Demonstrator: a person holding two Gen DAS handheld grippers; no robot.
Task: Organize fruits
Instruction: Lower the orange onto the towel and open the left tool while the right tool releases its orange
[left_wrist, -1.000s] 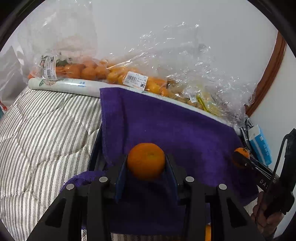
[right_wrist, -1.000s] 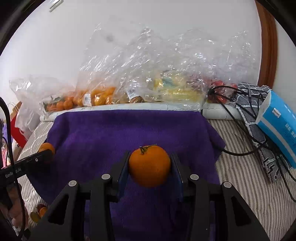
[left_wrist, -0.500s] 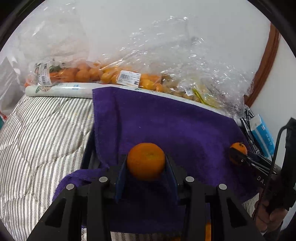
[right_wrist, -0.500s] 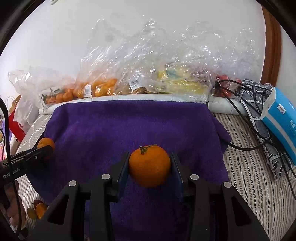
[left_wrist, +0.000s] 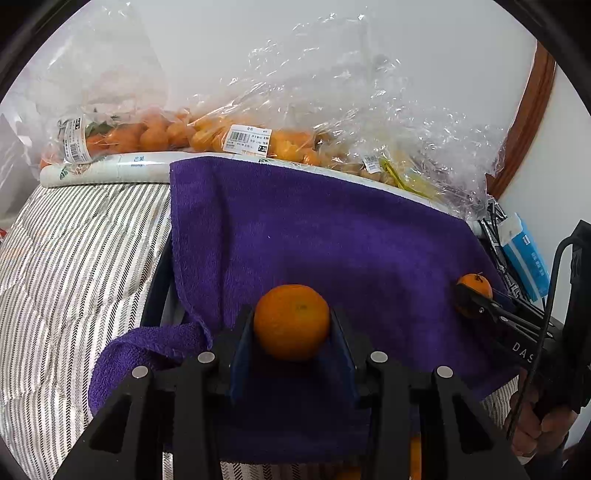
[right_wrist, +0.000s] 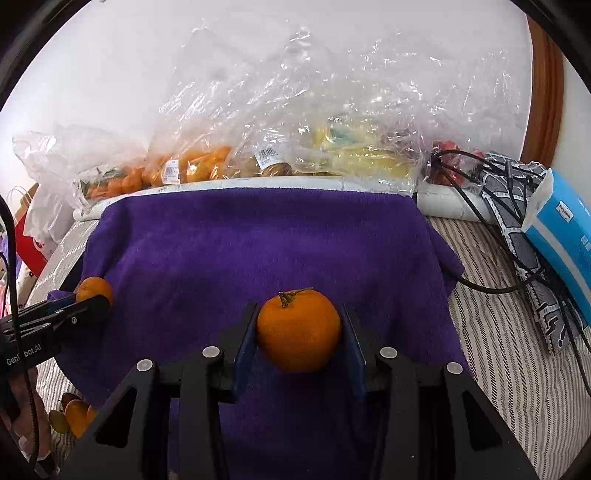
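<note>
Two oranges held over the towel

The purple towel (right_wrist: 266, 240) is spread below, fruit bags (right_wrist: 207, 162) at 12 o'clock. An orange (left_wrist: 291, 321) is clamped in the left gripper (left_wrist: 291, 328), a stemmed orange (right_wrist: 298, 330) in the right gripper (right_wrist: 299, 332). If released carelessly, either could be rolled off the draped edge.

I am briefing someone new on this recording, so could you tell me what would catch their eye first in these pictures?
Two bright oranges stand out, one clamped in the left gripper, one with a short stem in the right gripper, both over a deep purple towel spread on striped bedding. Behind the towel, along the white wall, lie crinkled clear bags of fruit, and a blue box lies to the right.
</note>
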